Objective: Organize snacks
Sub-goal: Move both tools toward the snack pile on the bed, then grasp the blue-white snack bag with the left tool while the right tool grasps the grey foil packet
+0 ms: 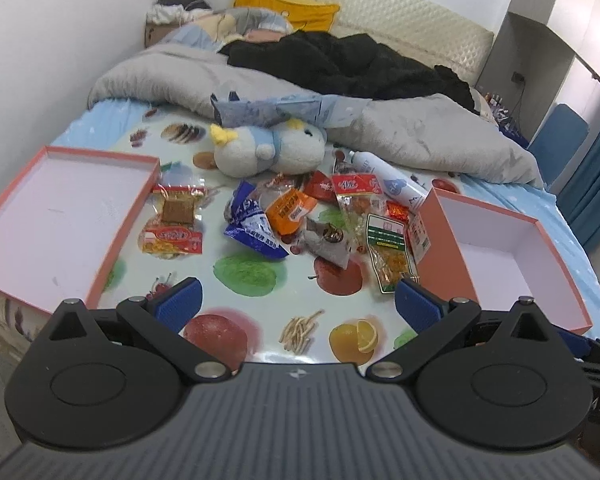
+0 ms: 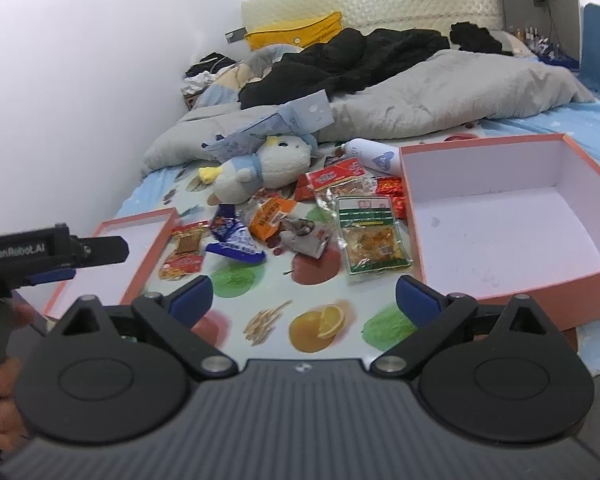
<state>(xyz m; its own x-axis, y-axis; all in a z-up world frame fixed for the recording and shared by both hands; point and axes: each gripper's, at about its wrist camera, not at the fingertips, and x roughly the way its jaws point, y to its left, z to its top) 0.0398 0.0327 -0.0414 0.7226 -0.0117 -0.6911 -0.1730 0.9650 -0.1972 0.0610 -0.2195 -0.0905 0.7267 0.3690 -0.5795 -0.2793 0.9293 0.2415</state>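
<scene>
Both hand-held grippers gaped wide, empty; crinkly snack packets at twelve o'clock could slip from a pinch.

Both fisheye views look forward and down along their own fingers from the foot of the bed, toward the headboard. The left wrist view sits low over the fruit-print cloth, with the shallow pink lid close at its left edge and the deeper pink box at its right. The right wrist view stands further right and turned slightly left, so the deeper pink box fills its right side and the left hand-held gripper shows side-on at its left edge. Both views share the snack pile at mid distance, the plush penguin, the grey quilt and the yellow pillow.
</scene>
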